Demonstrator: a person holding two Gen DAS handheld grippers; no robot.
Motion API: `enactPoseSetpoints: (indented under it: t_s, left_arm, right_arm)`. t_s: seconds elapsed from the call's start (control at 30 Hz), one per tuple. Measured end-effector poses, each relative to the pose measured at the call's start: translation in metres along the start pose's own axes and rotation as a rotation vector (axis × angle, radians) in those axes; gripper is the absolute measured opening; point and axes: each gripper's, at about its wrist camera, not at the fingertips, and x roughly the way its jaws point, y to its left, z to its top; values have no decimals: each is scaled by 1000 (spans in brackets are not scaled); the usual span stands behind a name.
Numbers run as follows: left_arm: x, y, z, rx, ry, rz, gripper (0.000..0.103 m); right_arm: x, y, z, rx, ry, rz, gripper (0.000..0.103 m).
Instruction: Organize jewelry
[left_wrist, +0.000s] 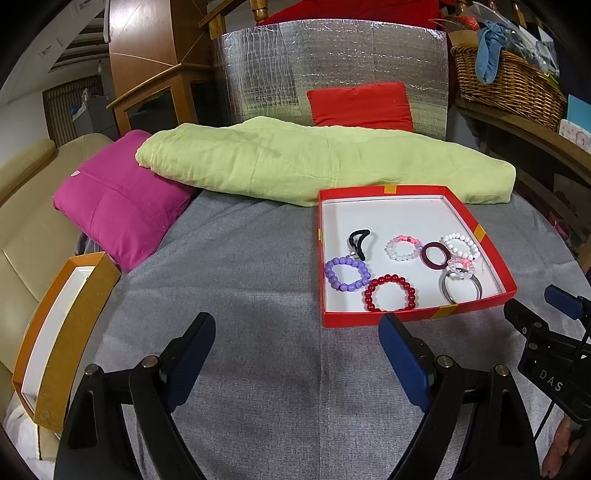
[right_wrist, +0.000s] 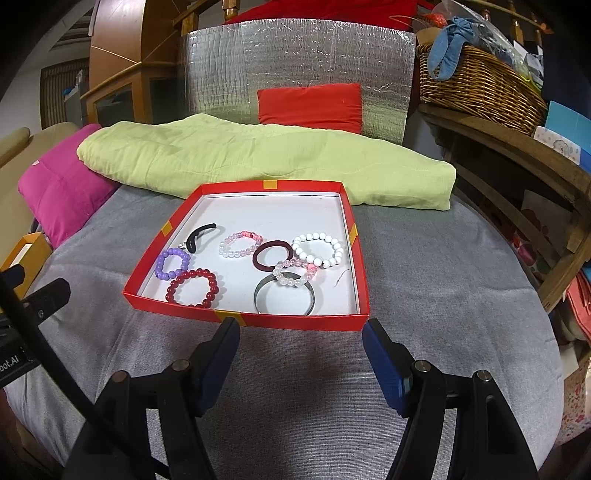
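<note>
A red box lid (left_wrist: 388, 318) (right_wrist: 258, 320) with a white inside lies on the grey cloth. In it are a red bead bracelet (left_wrist: 389, 293) (right_wrist: 192, 288), a purple bead bracelet (left_wrist: 347, 273) (right_wrist: 172, 263), a white bead bracelet (left_wrist: 460, 246) (right_wrist: 317, 249), a dark maroon hair tie (left_wrist: 436, 255) (right_wrist: 272, 255), a black hair tie (left_wrist: 359, 243) (right_wrist: 199, 237), two pink-and-clear bead bracelets and a metal bangle (left_wrist: 462, 287) (right_wrist: 284, 293). My left gripper (left_wrist: 297, 339) is open and empty, left of the lid's near edge. My right gripper (right_wrist: 301, 343) is open and empty, just before the lid's near edge.
An orange box (left_wrist: 62, 332) (right_wrist: 22, 254) with a white inside lies at the far left. A green folded blanket (left_wrist: 314, 162) and a magenta cushion (left_wrist: 118, 206) lie behind. A wooden shelf with a wicker basket (right_wrist: 476, 88) stands at the right.
</note>
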Motion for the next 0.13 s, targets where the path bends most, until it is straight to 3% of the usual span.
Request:
enactPoseSetpoints:
  t_s: [0.13]
  left_arm:
    - [1, -1, 0, 8, -16, 10, 90]
  right_arm:
    - [0, -1, 0, -2, 0, 0, 72]
